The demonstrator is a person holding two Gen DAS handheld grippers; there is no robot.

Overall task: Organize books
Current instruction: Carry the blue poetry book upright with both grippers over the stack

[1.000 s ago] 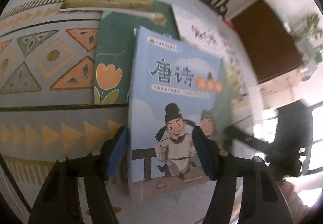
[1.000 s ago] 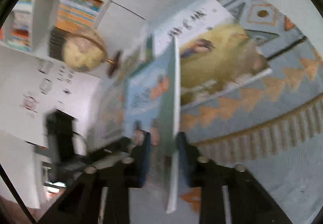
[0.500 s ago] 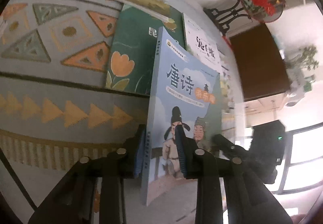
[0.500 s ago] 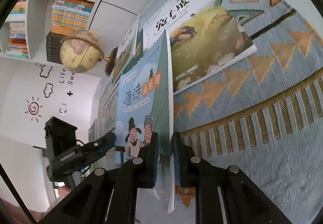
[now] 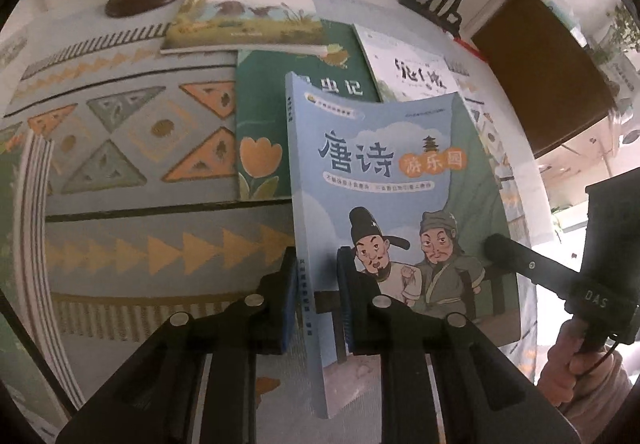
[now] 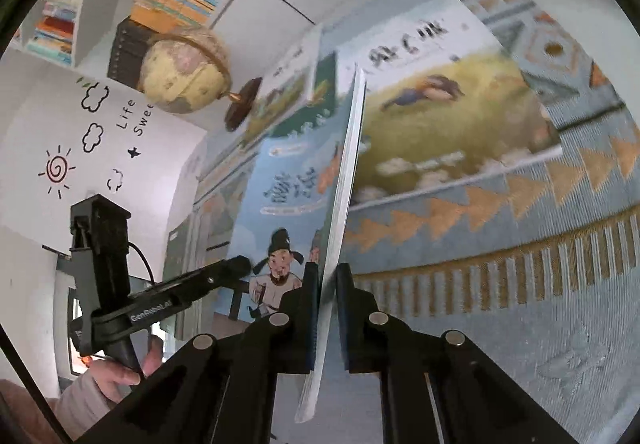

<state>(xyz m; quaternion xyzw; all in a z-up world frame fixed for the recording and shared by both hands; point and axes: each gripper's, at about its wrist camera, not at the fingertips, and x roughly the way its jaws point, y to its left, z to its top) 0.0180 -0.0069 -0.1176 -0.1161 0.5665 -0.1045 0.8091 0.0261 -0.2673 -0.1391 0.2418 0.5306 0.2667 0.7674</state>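
Both grippers grasp the blue book [image 5: 384, 180]: the left gripper [image 5: 318, 296] clamps its spine edge and the right gripper [image 6: 328, 308] its page edge. It is lifted above the rug [image 5: 132, 236], where 3 other books [image 5: 264, 100] lie flat beside a globe [image 6: 184, 72].

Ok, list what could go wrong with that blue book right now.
1. The blue book is pinched only near its bottom edge by the left gripper and right gripper; its top already curls, so it may flop or slip.
2. If the grippers pull apart, the cover could tear.
3. Dropped, it would land on the green book.
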